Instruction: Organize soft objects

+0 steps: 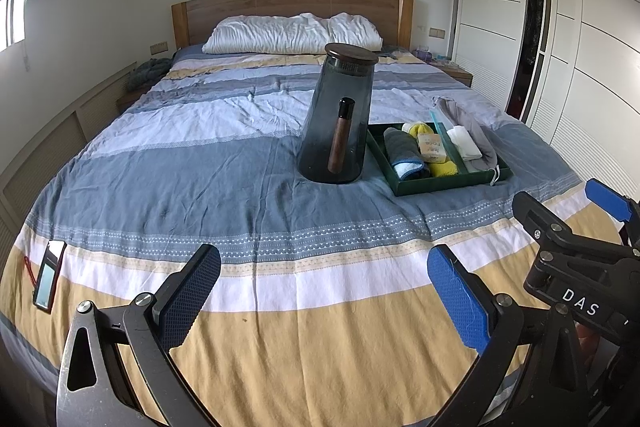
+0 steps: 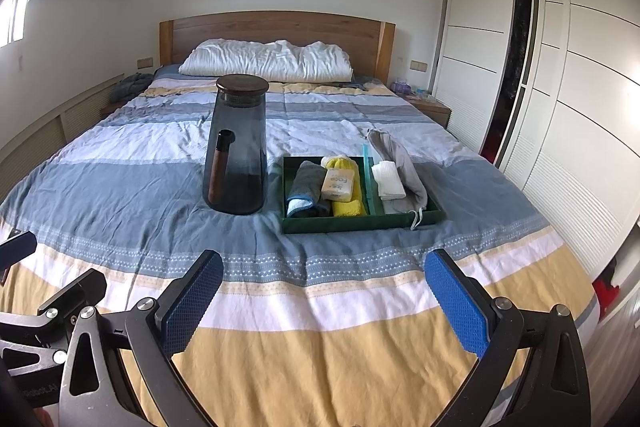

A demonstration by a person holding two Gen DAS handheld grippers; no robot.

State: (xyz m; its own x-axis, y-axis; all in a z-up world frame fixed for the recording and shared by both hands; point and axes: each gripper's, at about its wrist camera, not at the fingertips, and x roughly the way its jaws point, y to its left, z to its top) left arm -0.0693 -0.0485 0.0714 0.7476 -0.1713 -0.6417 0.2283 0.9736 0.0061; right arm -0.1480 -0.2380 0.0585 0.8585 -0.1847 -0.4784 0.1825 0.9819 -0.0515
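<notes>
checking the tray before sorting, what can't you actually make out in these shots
- Yellow cloth: both views, its middle is covered by the packet lying on it.
- Packet label: both views, print too small to read.
- Tray floor under the grey pouch: both views, hidden by the pouch.
- Pitcher contents: both views, dark glass hides them.
- Phone: left wrist view, screen unreadable.

Gripper: jaws wide apart, empty, over the bedspread.
Tray: green, ahead on the bed, holding rolled cloths, a soap bar, a grey pouch.
Jug: smoked glass, upright, just left of tray.
Pillow: against the headboard.
</notes>
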